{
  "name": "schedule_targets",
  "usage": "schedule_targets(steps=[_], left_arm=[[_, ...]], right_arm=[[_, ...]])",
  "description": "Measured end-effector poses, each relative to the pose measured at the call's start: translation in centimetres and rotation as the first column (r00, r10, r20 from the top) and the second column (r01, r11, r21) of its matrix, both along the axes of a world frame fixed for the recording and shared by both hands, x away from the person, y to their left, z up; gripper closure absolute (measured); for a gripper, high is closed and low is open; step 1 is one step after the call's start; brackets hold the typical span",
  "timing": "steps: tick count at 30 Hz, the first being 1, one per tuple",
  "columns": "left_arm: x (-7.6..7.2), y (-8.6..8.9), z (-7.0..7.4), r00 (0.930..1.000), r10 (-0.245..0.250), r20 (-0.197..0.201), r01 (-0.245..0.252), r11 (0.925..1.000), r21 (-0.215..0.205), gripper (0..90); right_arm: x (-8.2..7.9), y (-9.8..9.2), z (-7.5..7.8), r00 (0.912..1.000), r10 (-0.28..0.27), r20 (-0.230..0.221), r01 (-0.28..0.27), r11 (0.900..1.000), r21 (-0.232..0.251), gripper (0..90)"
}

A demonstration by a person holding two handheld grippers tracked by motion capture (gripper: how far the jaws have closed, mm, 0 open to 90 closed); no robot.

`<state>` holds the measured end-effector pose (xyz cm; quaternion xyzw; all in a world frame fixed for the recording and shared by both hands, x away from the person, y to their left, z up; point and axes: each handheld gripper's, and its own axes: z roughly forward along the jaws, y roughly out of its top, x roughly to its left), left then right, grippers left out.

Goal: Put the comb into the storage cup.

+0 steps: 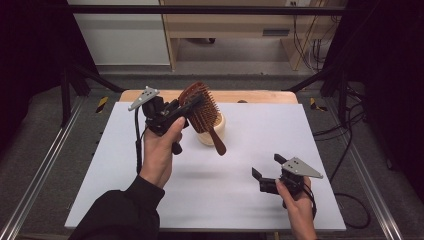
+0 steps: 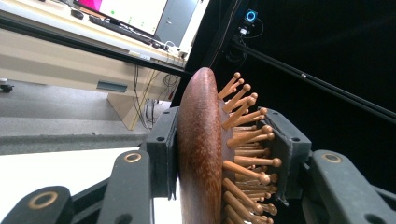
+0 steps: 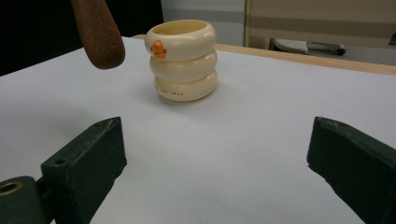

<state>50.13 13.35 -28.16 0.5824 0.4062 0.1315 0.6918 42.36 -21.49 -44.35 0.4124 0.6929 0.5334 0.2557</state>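
Note:
A brown wooden hairbrush (image 1: pixel 203 112) with peg bristles hangs in the air above the table, handle pointing down. My left gripper (image 1: pixel 192 103) is shut on its head; in the left gripper view the two pads clamp the wooden back and the bristles of the hairbrush (image 2: pixel 201 154). Just behind and below the brush stands a cream ringed cup (image 1: pixel 213 134) with an orange mark, also seen as the cup (image 3: pixel 183 60) in the right gripper view, where the brush handle (image 3: pixel 99 32) hangs at upper left. My right gripper (image 1: pixel 266 166) rests low at the front right, open and empty.
A white sheet (image 1: pixel 150 200) covers the wooden table (image 1: pixel 260 96). Black frame bars and cables run along both sides of the table. A desk with a monitor (image 2: pixel 135 11) stands beyond the table's far edge.

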Motion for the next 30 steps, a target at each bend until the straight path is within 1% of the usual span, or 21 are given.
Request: schedule_targets(steps=[3, 5, 7, 10, 12, 15, 17, 22, 23, 30], left_arm=[[0.6, -0.2, 0.5, 0.9999, 0.008, 0.006, -0.008, 0.9998, 0.017, 51.9], [0.8, -0.2, 0.8, 0.9999, 0.015, 0.009, -0.015, 0.9999, 0.006, 51.9], [0.9, -0.2, 0.9, 0.9998, 0.015, 0.012, -0.015, 0.9999, 0.005, 51.9], [1.1, -0.1, 1.1, 0.9996, 0.022, 0.019, -0.022, 0.9998, -0.003, 51.9], [1.4, -0.1, 1.2, 0.9994, 0.027, 0.023, -0.027, 0.9996, -0.001, 51.8], [1.5, -0.1, 1.4, 0.9991, 0.029, 0.031, -0.029, 0.9995, -0.010, 51.8], [1.6, 0.0, 1.7, 0.9986, 0.033, 0.041, -0.032, 0.9992, -0.023, 51.8], [1.9, 0.1, 1.7, 0.9984, 0.040, 0.041, -0.039, 0.9991, -0.014, 51.8], [2.1, 0.2, 1.6, 0.9979, 0.047, 0.044, -0.046, 0.9987, -0.021, 51.8], [2.5, 0.5, 1.6, 0.9958, 0.073, 0.055, -0.072, 0.9971, -0.024, 51.8]], right_arm=[[0.0, 0.1, 0.0, 1.0000, 0.002, -0.003, -0.002, 1.000, 0.003, 4.8], [0.0, 0.2, -0.1, 1.0000, 0.003, -0.002, -0.003, 1.000, -0.003, 4.8], [0.0, 0.2, -0.1, 1.0000, 0.005, -0.001, -0.005, 1.000, -0.005, 4.7], [0.0, 0.2, -0.1, 1.0000, 0.005, -0.002, -0.005, 1.000, 0.000, 4.7], [0.0, 0.2, -0.1, 1.0000, 0.006, -0.002, -0.006, 1.000, 0.002, 4.7], [0.0, 0.3, -0.2, 1.0000, 0.004, -0.003, -0.004, 1.000, 0.004, 4.6], [0.0, 0.3, -0.2, 0.9999, 0.007, -0.008, -0.007, 1.000, 0.002, 4.6], [-0.1, 0.4, -0.2, 1.0000, 0.005, -0.006, -0.005, 1.000, 0.004, 4.5], [-0.1, 0.4, -0.2, 1.0000, 0.003, -0.005, -0.003, 1.000, 0.000, 4.4], [-0.1, 0.3, -0.1, 1.0000, 0.005, -0.005, -0.005, 1.000, 0.007, 4.4]])
